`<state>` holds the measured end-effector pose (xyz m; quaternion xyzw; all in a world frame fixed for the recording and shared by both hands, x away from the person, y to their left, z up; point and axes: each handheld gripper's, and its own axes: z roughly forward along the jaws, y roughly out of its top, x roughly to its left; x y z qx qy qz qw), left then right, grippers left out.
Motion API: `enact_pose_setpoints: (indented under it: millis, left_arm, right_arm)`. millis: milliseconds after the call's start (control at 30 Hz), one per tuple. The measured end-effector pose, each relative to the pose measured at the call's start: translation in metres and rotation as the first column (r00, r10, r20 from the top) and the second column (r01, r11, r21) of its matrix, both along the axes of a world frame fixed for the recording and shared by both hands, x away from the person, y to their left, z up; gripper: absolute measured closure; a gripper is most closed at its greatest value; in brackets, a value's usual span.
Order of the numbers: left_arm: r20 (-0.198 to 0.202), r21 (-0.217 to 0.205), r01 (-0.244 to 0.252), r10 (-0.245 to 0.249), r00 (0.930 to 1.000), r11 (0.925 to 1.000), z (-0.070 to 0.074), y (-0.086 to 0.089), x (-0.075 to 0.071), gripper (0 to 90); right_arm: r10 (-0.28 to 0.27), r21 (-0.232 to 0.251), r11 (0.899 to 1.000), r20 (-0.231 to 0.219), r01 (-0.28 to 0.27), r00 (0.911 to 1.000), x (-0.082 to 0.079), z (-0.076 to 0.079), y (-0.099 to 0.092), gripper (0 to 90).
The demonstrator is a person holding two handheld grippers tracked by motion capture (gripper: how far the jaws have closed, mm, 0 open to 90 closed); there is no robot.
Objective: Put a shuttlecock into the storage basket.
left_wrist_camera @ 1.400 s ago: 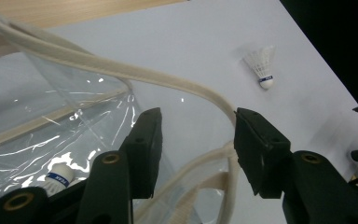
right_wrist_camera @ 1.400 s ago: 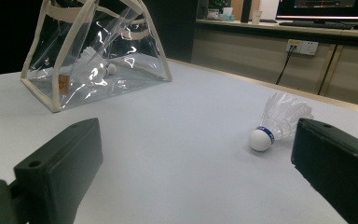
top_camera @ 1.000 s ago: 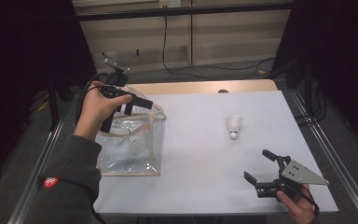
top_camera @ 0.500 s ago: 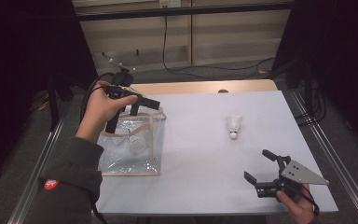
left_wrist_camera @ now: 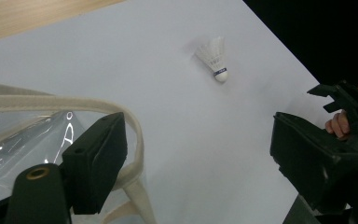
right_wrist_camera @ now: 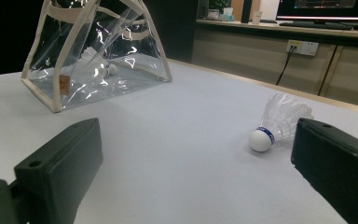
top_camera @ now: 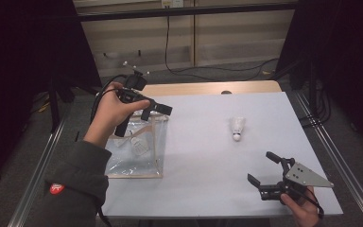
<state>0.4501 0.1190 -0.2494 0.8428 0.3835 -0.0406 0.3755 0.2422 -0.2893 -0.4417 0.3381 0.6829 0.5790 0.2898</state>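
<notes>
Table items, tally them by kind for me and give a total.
Shuttlecocks: 2, one loose on the table, one inside the bag
Clear bags: 1
Claws: 2, left above the bag, right near the front edge
Total: 5

Colours on the white tabletop

The flat white table surface (top_camera: pixel 203 156) carried a clear plastic tote bag with cream fabric trim (top_camera: pixel 139 149), its film glinting with pale highlights and a small tan label on one corner. Inside lay a white feathered shuttlecock (right_wrist_camera: pixel 103 65), and a second white feathered shuttlecock with a blue band above its white cork (top_camera: pixel 237 128) lay on the table. Both two-jaw grippers, left (top_camera: pixel 153 108) and right (top_camera: pixel 263 169), were matt black; the right one bore a grey three-cornered plate. The person's sleeve (top_camera: pixel 78 184) was dark grey with a red round badge. A pale wooden strip (top_camera: pixel 208 88) edged the table.
</notes>
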Motion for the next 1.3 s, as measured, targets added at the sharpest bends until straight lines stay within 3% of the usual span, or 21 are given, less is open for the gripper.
enact_pose_setpoints:
  millis: [333,1300]
  left_arm:
    - [0.011,-0.001,0.019,-0.019,0.9998,0.9998,-0.004,-0.010,-0.004,15.1]
    - [-0.011,-0.017,0.079,-0.079,0.9968,0.9967,-0.021,-0.048,-0.012,8.5]
  right_arm:
    - [0.000,0.002,1.000,0.002,0.000,1.0000,0.000,0.000,0.000,2.0]
    - [0.002,-0.002,1.000,0.000,-0.002,1.0000,0.000,0.000,-0.001,2.0]
